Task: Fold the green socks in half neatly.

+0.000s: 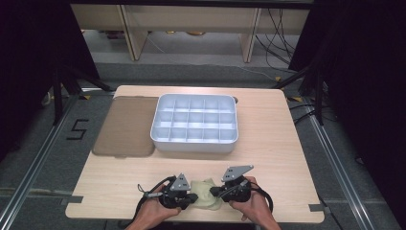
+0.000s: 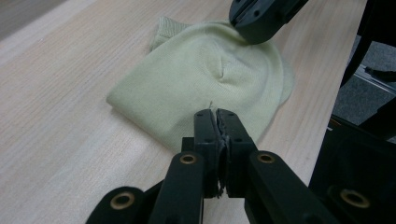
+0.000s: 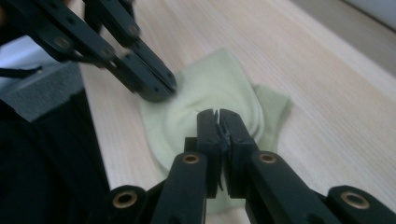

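Observation:
A pale yellow-green sock [image 1: 207,188] lies crumpled on the wooden table near its front edge. My left gripper [image 1: 194,197] comes at it from the left. In the left gripper view its jaws [image 2: 215,112] stand shut on the sock's [image 2: 187,79] near edge, with a tuft of fabric at the tips. My right gripper [image 1: 213,192] meets the sock from the right. The right gripper view shows the right gripper [image 3: 218,112] shut on the sock [image 3: 219,79], with creases running to its tips. The left gripper [image 3: 156,91] pinches the far edge there, and the right gripper [image 2: 254,28] appears in the left gripper view.
A white tray [image 1: 158,129] with several empty compartments stands at the table's middle back. A brown flat lid [image 1: 127,127] lies left of it. Bare tabletop [image 1: 273,148] spreads to the right. The table's front edge runs just behind the hands.

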### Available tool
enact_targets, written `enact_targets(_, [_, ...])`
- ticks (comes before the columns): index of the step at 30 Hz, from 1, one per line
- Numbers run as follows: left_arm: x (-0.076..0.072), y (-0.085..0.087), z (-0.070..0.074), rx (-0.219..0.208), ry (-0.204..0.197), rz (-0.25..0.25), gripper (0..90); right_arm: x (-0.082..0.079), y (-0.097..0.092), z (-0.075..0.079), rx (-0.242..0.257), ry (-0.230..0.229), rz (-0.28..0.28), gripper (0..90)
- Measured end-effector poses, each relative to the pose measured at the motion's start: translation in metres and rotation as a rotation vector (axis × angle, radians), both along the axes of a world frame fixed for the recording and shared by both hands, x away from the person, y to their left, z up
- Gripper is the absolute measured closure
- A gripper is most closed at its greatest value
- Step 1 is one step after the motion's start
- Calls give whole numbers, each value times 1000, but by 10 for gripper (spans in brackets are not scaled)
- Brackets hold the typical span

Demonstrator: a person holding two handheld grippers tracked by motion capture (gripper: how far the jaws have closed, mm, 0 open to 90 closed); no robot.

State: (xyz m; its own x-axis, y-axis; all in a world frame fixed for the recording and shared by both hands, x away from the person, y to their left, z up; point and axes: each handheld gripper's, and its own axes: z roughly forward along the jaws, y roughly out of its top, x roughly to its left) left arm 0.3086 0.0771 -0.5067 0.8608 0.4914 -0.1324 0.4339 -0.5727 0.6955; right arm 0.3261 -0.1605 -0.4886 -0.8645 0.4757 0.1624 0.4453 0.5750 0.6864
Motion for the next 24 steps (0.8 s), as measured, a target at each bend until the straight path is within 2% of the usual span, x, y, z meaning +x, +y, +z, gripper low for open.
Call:
enact_targets(3, [-1,-1,-1,-28,18,28,868,1,-2,-5,-36,20,-17,885])
enact_targets(4, [-1,-1,-1,-33,22,32,868,3,-4,-7,-57,4,-22,886])
enact_targets(6, [0,0,-1,-16,13,26,868,2,-6,-7,-63,14,-37,887])
enact_targets(7, [-1,-1,-2,-35,25,32,867,3,-10,-8,-60,10,-43,892])
enact_targets(9, [-2,-2,-1,-34,23,35,866,4,-11,-9,-71,4,-43,897])
enact_targets(10, [-1,-1,-2,-20,16,29,865,4,-11,-9,-70,5,-43,897])
enact_targets(12, [-1,-1,-1,-26,18,35,856,3,-11,-8,-67,12,-48,897])
enact_targets(15, [0,1,1,-15,4,19,850,3,-14,-3,-48,-7,-54,895])
enact_targets(16, [0,0,2,-36,12,36,847,3,-14,0,-39,-7,-53,895])
enact_targets(18, [2,1,4,-37,3,31,845,2,-14,5,-22,-23,-53,895])
enact_targets(19, [6,2,8,-49,-7,54,846,2,-14,6,-17,-26,-49,893])
enact_targets(22, [12,1,12,-72,-14,83,852,1,-12,5,-16,-12,-42,892])
enact_targets(24, [21,0,13,-59,-18,81,853,2,-11,4,-18,-16,-46,892])
